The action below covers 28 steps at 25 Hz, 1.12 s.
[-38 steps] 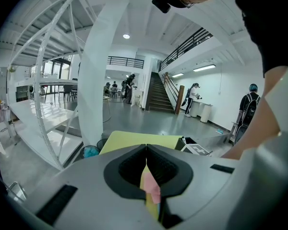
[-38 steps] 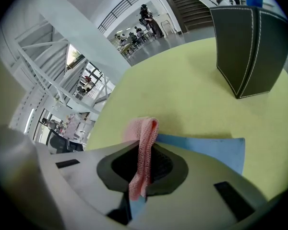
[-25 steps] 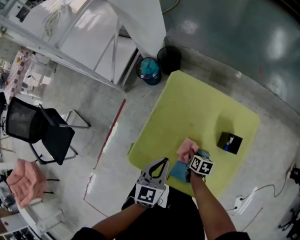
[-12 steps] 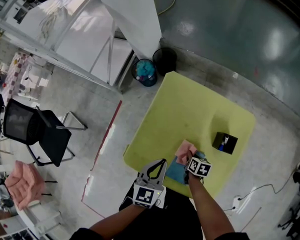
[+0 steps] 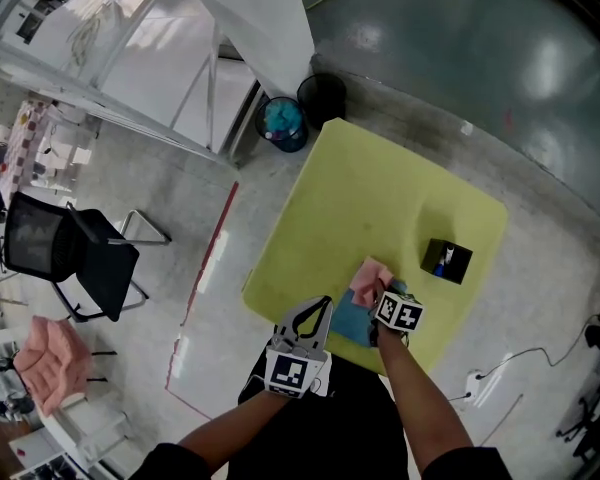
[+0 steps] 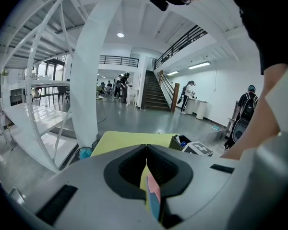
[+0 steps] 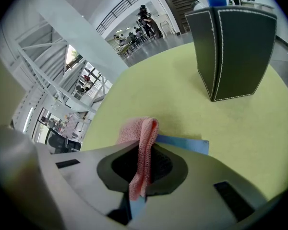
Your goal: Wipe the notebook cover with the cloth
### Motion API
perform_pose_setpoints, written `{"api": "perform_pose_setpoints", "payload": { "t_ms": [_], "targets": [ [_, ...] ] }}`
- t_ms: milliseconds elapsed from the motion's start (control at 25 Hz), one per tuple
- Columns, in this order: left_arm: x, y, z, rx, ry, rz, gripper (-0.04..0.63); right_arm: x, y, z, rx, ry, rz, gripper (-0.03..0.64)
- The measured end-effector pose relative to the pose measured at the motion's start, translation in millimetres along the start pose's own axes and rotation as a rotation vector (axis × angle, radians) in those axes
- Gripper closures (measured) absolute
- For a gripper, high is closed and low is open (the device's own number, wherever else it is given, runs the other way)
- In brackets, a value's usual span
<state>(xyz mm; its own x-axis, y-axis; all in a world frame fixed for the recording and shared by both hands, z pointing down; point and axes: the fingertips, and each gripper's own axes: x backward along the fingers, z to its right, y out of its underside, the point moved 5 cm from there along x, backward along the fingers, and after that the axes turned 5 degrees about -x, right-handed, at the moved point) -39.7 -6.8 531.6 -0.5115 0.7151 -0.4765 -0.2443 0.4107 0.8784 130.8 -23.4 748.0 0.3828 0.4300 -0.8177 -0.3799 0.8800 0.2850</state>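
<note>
Item one, my left gripper [image 5: 320, 313]: it hangs at the near edge of the yellow-green desk [image 5: 380, 188], its fingers pressed together with nothing between them; its own view [image 6: 146, 152] shows only a slit at their tips, through which a strip of desk, pink and blue appears. Item two, the notebook [image 5: 352, 323]: blue cover, flat on the desk close to that near edge, just right of my left gripper and partly covered, so I cannot give its long axis with confidence. Item three, the cloth [image 5: 368, 281]: pink, knitted, bunched over the far part of the notebook; the right gripper view shows a fold of it [image 7: 134, 131] standing upright, with the blue cover [image 7: 182, 144] directly beneath and ahead. Item four, my right gripper [image 5: 380, 296]: fingers clamped on that fold [image 7: 143, 164], low over the cover. Item five, a black pen holder [image 5: 446, 260]: upright, well to the right of the notebook and apart from it. Judgement: the right hand is the nearer one and already sits on the work; the uncovered blue lies toward me and to the left.
</note>
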Motion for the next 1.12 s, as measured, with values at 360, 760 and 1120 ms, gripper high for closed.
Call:
{"api": "perform_pose_setpoints", "payload": {
  "t_ms": [360, 760, 1120],
  "targets": [
    [4, -3, 3, 0.012, -0.007, -0.002, 0.578, 2, 1, 4, 0.006, 0.005, 0.000, 0.578],
    [12, -5, 9, 0.019, -0.012, -0.006, 0.578, 12, 2, 17, 0.022, 0.029, -0.008, 0.578],
    [14, -2, 15, 0.026, -0.013, -0.010, 0.578, 16, 2, 26, 0.029, 0.040, -0.007, 0.578]
  ]
}}
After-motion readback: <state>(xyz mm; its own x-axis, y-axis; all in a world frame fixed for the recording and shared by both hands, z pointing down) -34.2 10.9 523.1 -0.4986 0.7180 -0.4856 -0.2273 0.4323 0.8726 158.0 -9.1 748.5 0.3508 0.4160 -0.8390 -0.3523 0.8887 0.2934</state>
